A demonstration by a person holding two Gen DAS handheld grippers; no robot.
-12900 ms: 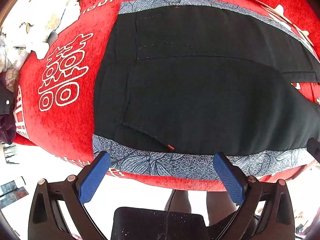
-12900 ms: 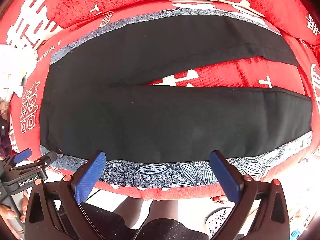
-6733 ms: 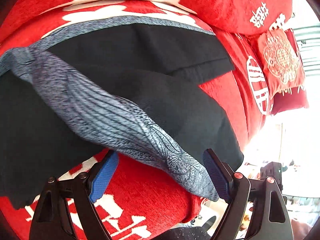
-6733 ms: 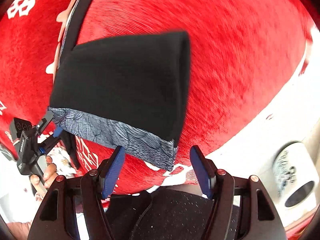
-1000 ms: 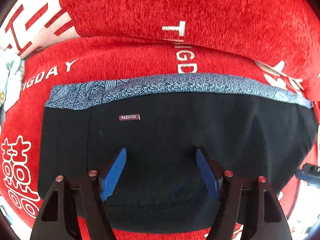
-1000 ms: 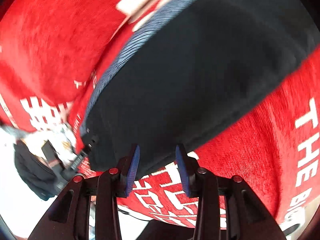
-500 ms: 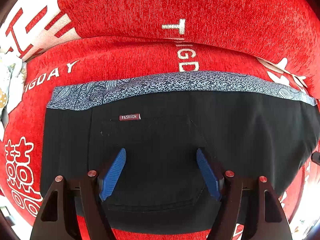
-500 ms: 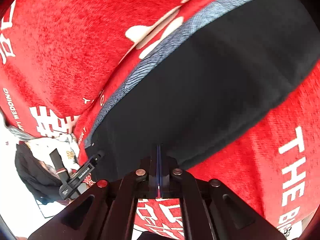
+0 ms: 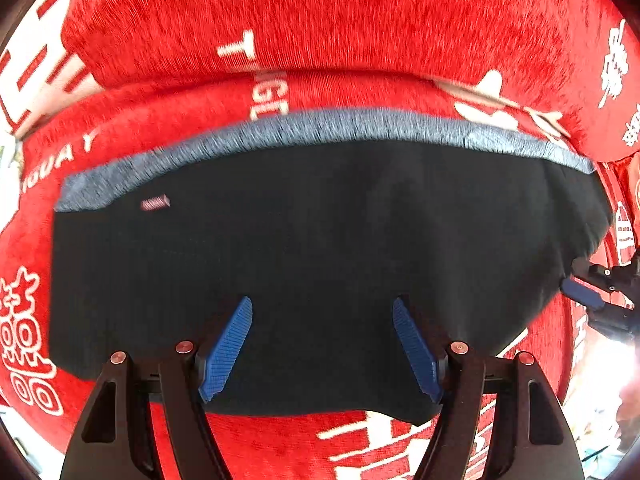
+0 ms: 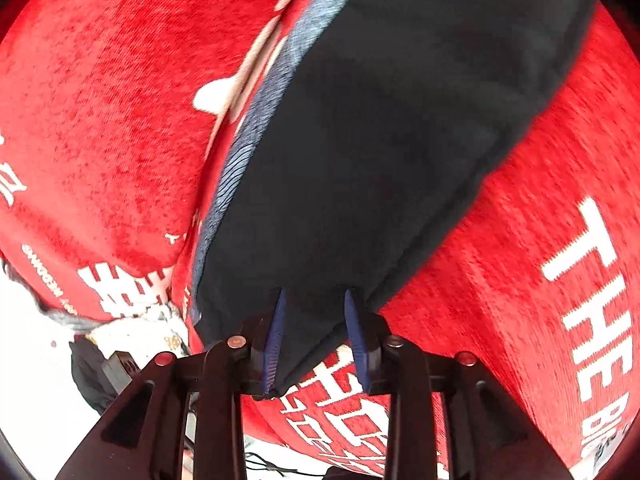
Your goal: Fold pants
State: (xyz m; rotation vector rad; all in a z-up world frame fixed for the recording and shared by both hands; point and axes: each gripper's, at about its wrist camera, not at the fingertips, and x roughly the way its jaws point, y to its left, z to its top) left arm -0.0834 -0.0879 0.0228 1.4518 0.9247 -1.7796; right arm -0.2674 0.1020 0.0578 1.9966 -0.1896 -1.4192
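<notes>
Left wrist: left tool (image 9: 322, 344) spread wide over pants (image 9: 320, 260); right tool (image 10: 314, 338) half-closed around near edge.

Matt cloth pants (image 9: 320, 240); fuzzy red cover (image 9: 320, 20)

The pants (image 9: 320, 248) are black, with a blue-grey patterned band (image 9: 328, 128) running along their far long edge and a small reddish label (image 9: 155, 203) near the left end. They lie folded into one long flat panel across a red sofa cover (image 9: 320, 20) printed with white letters. In the right wrist view the same pants (image 10: 380, 140) stretch away diagonally, the patterned band (image 10: 256, 128) on their left side, their near corner lifted slightly off the cover.
</notes>
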